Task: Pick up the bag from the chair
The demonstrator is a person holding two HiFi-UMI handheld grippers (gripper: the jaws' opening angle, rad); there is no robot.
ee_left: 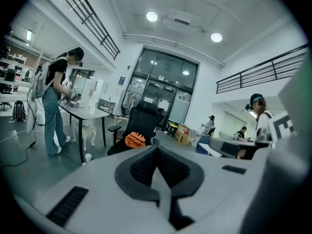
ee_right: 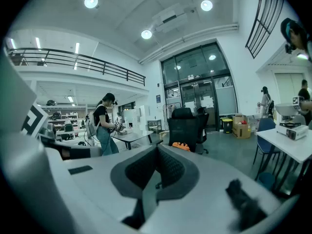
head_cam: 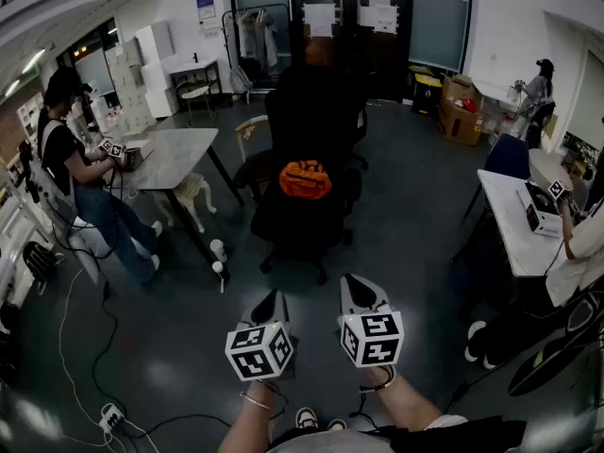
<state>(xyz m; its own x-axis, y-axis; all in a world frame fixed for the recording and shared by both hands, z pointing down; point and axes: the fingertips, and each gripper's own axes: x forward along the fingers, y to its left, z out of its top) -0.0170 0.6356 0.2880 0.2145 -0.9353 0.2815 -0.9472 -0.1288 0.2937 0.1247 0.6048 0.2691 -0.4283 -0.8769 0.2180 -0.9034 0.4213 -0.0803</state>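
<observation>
An orange bag (head_cam: 305, 179) lies on the seat of a black office chair (head_cam: 304, 121) in the middle of the room; the same bag (ee_left: 135, 140) shows small in the left gripper view and the bag (ee_right: 181, 146) in the right gripper view. My left gripper (head_cam: 270, 299) and right gripper (head_cam: 356, 282) are held side by side well short of the chair, both pointing toward it. Both pairs of jaws are shut with nothing between them, pads meeting at the left gripper (ee_left: 156, 149) and the right gripper (ee_right: 157, 147).
A person (head_cam: 80, 168) works at a grey table (head_cam: 175, 154) left of the chair. A white table (head_cam: 514, 220) with another person stands at the right. Cardboard boxes (head_cam: 461, 109) sit at the back right. Cables and a power strip (head_cam: 111, 416) lie on the dark floor at left.
</observation>
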